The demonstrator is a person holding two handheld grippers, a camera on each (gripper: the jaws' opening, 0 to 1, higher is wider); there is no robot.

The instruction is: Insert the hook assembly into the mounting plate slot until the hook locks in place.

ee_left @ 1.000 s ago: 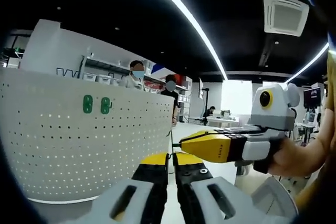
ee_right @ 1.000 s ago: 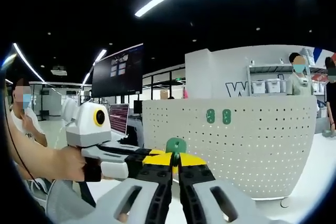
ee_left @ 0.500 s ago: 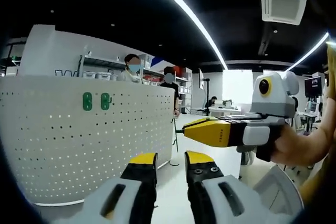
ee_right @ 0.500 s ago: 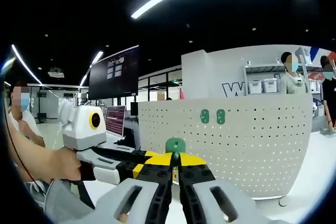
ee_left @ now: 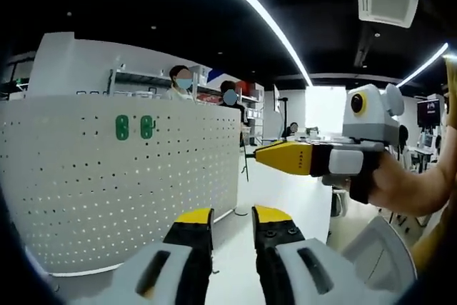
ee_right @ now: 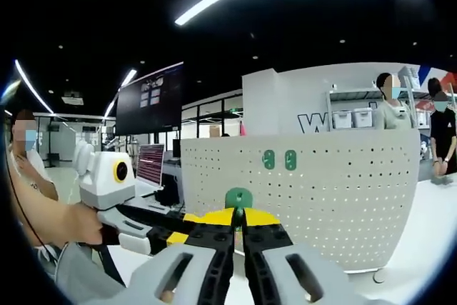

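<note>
The mounting plate is a white curved pegboard, also seen as the pegboard. Two green hooks sit side by side in its upper rows, the same green hooks in the right gripper view. My right gripper is shut on a green hook assembly, held in the air short of the board. From the left gripper view the right gripper comes in from the right with a thin dark stem hanging at its tip. My left gripper is open and holds nothing; the left gripper sits low beside the right jaws.
People stand behind the pegboard near shelves of bins. A dark wall screen hangs at the back left. A person's hand holds the right gripper. White floor stretches past the board's right end.
My left jaws, together by the hook's thin stem a second ago, have parted. The right gripper with the hook now sits higher and further from them. Both views have shifted slightly.
</note>
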